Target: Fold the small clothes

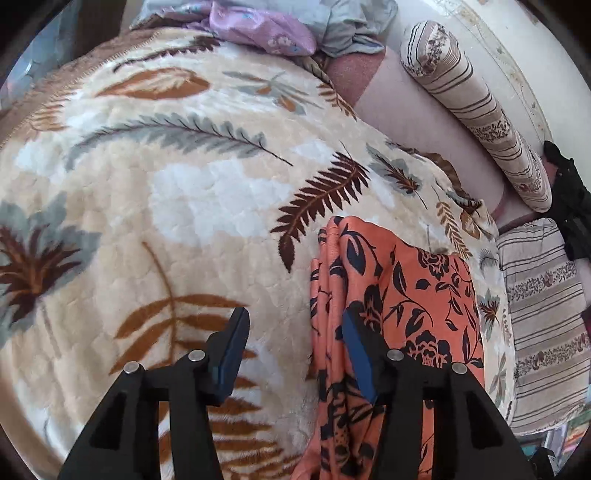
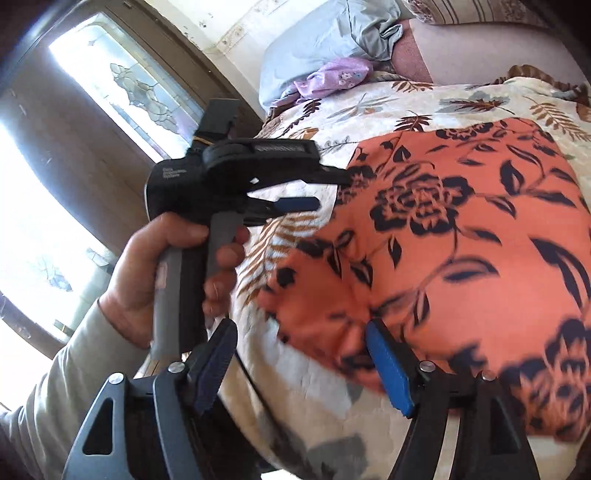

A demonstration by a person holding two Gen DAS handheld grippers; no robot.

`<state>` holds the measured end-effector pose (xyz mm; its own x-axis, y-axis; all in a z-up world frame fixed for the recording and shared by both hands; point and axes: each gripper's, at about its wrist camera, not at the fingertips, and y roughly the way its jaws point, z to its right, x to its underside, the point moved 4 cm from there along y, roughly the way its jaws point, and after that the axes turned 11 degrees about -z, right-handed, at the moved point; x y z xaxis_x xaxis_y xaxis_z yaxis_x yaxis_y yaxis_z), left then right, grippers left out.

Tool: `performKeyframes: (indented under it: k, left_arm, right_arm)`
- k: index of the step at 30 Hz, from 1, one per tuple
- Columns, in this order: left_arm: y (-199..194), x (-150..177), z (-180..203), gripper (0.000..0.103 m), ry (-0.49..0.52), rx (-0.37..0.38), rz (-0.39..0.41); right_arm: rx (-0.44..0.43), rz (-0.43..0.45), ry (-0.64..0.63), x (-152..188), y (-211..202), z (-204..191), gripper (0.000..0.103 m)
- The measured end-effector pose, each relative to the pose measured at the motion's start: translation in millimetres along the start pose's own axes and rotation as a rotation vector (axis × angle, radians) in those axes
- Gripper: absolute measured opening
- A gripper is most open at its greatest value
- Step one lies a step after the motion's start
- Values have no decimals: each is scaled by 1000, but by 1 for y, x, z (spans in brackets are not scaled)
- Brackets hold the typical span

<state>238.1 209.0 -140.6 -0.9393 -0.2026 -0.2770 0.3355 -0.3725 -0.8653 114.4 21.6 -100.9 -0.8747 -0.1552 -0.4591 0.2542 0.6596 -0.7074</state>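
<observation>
An orange garment (image 1: 406,288) with a black flower print lies folded on the bed's blanket, its layered edge on the left in the left wrist view. My left gripper (image 1: 295,312) hangs open over that edge; its right finger (image 1: 358,354) is above the cloth and its left finger over bare blanket, gripping nothing. In the right wrist view the garment (image 2: 461,240) spreads wide. My right gripper (image 2: 301,325) is open at its near left corner, with no cloth pinched. A hand (image 2: 166,258) holds the left gripper (image 2: 328,190), open at the garment's far left edge.
A cream blanket (image 1: 184,184) with a leaf pattern covers the bed. A striped bolster (image 1: 461,96) and a striped cushion (image 1: 546,314) lie to the right. Lilac cloth (image 1: 258,29) and grey-blue cloth (image 1: 351,26) are heaped at the far end. A bright window (image 2: 110,92) stands left.
</observation>
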Motion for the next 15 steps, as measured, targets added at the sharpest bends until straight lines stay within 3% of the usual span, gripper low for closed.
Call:
performKeyframes:
  k: [4, 6, 7, 9, 10, 12, 15]
  left_arm:
    - [-44, 43, 30, 52, 87, 82, 61]
    - [-43, 69, 44, 51, 140, 70, 32]
    - [-32, 80, 48, 45, 145, 44, -16]
    - [-2, 102, 33, 31, 81, -24, -148]
    - [9, 111, 23, 32, 40, -31, -189]
    - [10, 116, 10, 32, -43, 25, -191]
    - [-5, 114, 15, 32, -82, 3, -168]
  right_arm:
    - [-1, 55, 95, 32, -28, 20, 75]
    - [-12, 74, 166, 39, -37, 34, 75]
    - [-16, 82, 204, 44, -43, 44, 75]
    - [-21, 97, 255, 48, -52, 65, 75]
    - [-23, 107, 274, 53, -60, 74, 75]
    - [-25, 128, 305, 59, -71, 91, 75]
    - [-37, 161, 369, 71, -89, 114, 77]
